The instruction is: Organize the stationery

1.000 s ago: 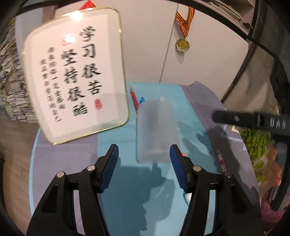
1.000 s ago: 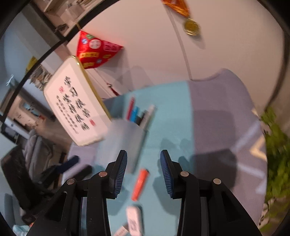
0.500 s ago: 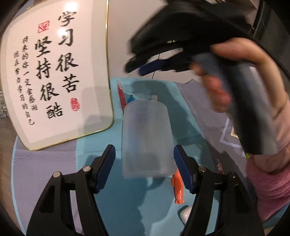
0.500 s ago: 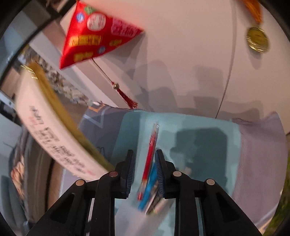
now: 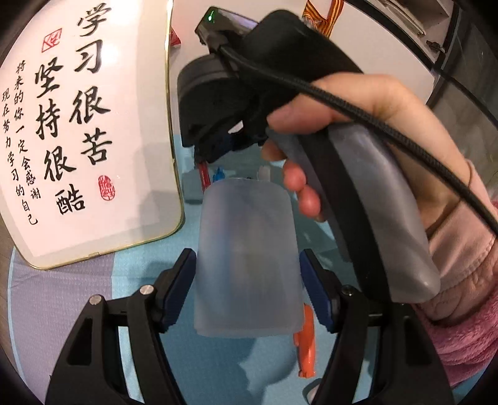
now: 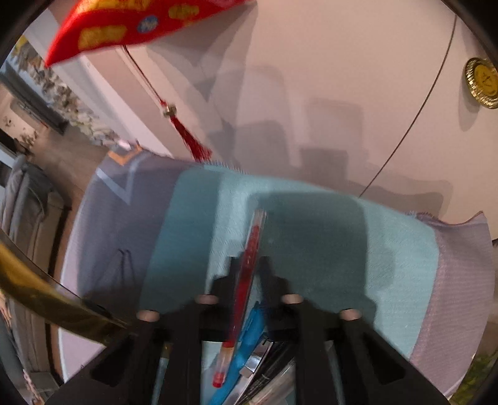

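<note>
A frosted plastic pen cup (image 5: 249, 264) stands on the teal mat (image 5: 130, 268) between the blue pads of my left gripper (image 5: 247, 280). The pads sit close beside its walls and I see no squeeze, so the gripper is open. My right gripper (image 6: 249, 268), held by a hand (image 5: 358, 102), reaches down over the cup's far rim. It is shut on a red pen (image 6: 249, 264) that sticks out of the cup. A blue pen (image 6: 249, 336) and darker pens lie beside it in the cup. In the left wrist view the red pen (image 5: 204, 174) shows just under the right gripper's body.
A gold-framed calligraphy board (image 5: 77, 124) leans close on the cup's left. An orange marker (image 5: 306, 336) lies on the mat by the right pad. A pink sleeve (image 5: 460, 296) fills the right side. A red tasselled ornament (image 6: 130, 21) and a medal (image 6: 482, 82) hang on the wall behind.
The right gripper swung over the cup from the right, tipped downward and shut on the red pen. The left gripper slid forward until its pads flank the cup.
</note>
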